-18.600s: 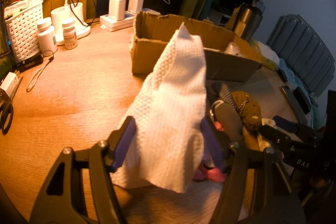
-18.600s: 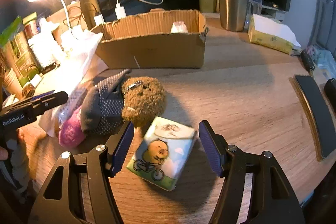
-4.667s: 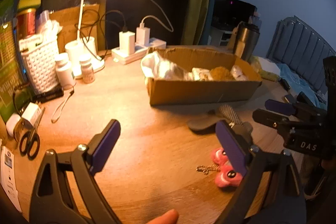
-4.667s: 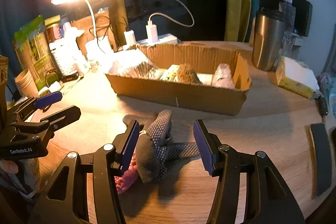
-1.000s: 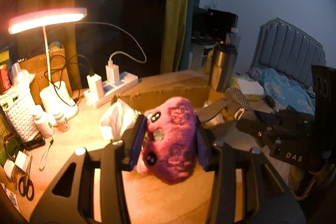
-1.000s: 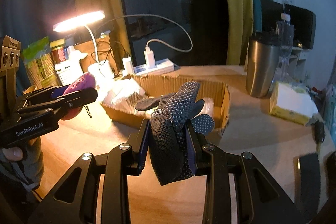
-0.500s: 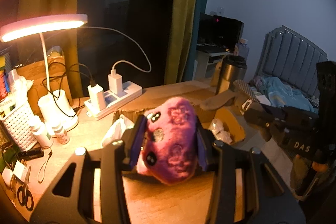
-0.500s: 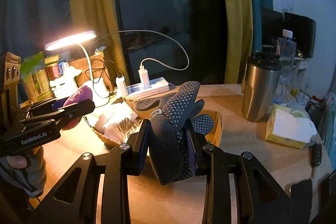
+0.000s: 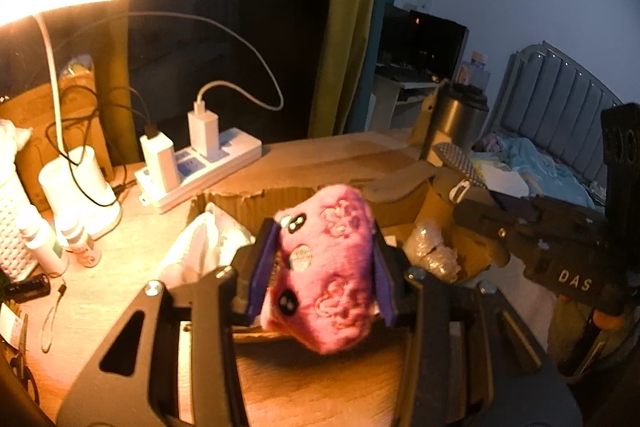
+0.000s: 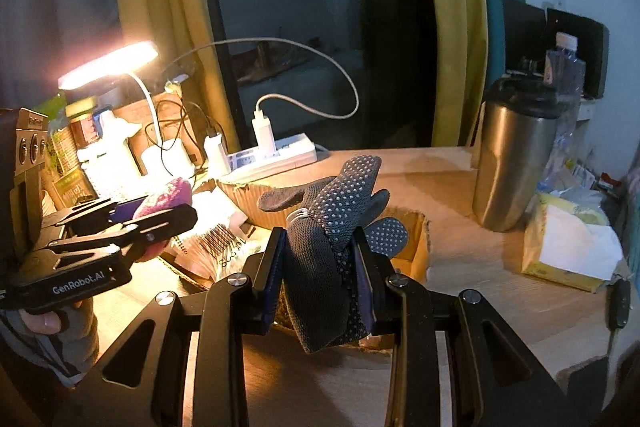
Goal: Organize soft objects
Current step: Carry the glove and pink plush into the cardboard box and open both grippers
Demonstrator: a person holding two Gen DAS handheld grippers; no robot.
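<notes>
Left tongs point(image 9: 320, 267): clamped on a pink plush toy point(image 9: 324, 267), with the 2 purple pads pressing its sides; the toy bulges out above and below the grip.
Left hand pose: tongs tilted down over the near edge of the cardboard box point(image 9: 248, 203); in the right wrist view they enter from 9 o'clock, with the person's fingers point(image 10: 44, 323) curled under the handle and a grey sleeve point(image 10: 48, 351) below.
Plush toy place: in the air, above the box's near wall, with a white crumpled tissue point(image 9: 200, 247) at its 9 o'clock inside the box.
Right tongs point(image 10: 320, 263): closed tight on a pair of dark grey dotted gloves point(image 10: 332, 227); the gloves' fingers stick up and fan toward 1 o'clock, and the cuffs hang below the pads.
Right hand pose: tongs tilted down, held over the right end of the box; in the left wrist view they come in from 3 o'clock.
Gloves place: lifted clear of the desk point(image 10: 460, 187), above the box opening.
Box contents: tissue, a clear crinkled wrapper point(image 9: 432, 251); the rest is too hidden to name.
Desk surroundings: lit lamp point(image 10: 108, 67) at 10 o'clock, white power strip point(image 10: 272, 155) behind the box, steel tumbler point(image 10: 516, 163) at 2 o'clock, and a yellow tissue pack point(image 10: 568, 247) at 3 o'clock.
</notes>
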